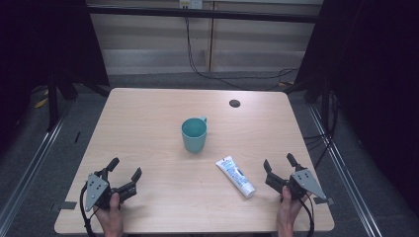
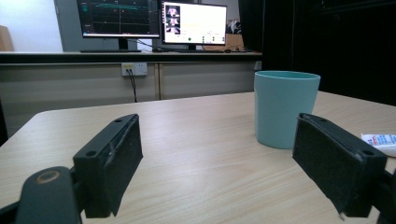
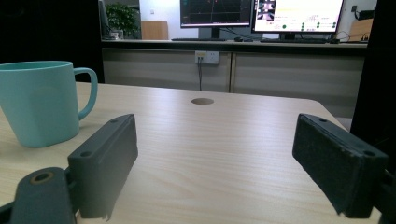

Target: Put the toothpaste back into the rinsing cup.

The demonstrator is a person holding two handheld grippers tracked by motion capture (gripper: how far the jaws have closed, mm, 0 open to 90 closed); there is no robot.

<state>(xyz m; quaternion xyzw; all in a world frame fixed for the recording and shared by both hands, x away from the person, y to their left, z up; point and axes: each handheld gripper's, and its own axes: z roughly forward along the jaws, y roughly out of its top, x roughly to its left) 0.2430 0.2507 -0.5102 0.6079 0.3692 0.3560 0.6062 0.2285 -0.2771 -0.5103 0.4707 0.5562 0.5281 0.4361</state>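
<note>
Two pairs of black, foam-faced fingers stand wide and empty: the left gripper (image 1: 124, 174) at about 7 o'clock on the pale wood-grain tabletop (image 1: 148, 113), the right gripper (image 1: 277, 167) at about 4 o'clock. Nearest the right gripper, toward 5 o'clock, lies a white toothpaste tube (image 1: 235, 176), probably light, soft-walled and slick, best pinched across its flat mid-body. At centre stands an upright teal mug (image 1: 193, 134), smooth, rigid, seemingly plastic, its handle toward 1 o'clock.

Wooden table (image 1: 163, 106): cup (image 1: 193, 135), tube (image 1: 235, 176)
</note>
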